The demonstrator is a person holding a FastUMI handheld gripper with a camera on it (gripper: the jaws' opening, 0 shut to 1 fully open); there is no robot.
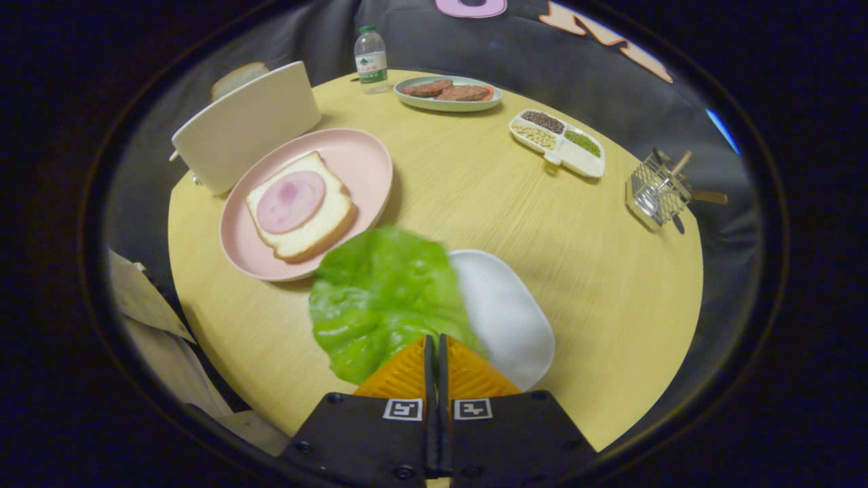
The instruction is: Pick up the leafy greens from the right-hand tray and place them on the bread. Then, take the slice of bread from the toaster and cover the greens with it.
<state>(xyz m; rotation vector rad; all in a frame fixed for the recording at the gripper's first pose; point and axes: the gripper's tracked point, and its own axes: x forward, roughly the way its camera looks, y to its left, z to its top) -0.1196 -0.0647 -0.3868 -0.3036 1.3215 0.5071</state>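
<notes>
My gripper (435, 339) is shut on the near edge of a green lettuce leaf (380, 291), which hangs lifted above the round wooden table (488, 196). The leaf covers the left part of the white tray (508, 312) just ahead of the fingers. Beyond the leaf to the left sits a pink plate (363, 159) holding a slice of bread (319, 220) topped with a round of ham (290, 201). Behind that plate stands a cream toaster (247, 125), and a bread slice (239, 76) pokes up behind it.
At the table's far edge stand a water bottle (371, 59) and a green plate with meat patties (449, 92). A divided dish of beans (557, 143) sits to the far right, and a wire rack with utensils (661, 190) stands near the right rim.
</notes>
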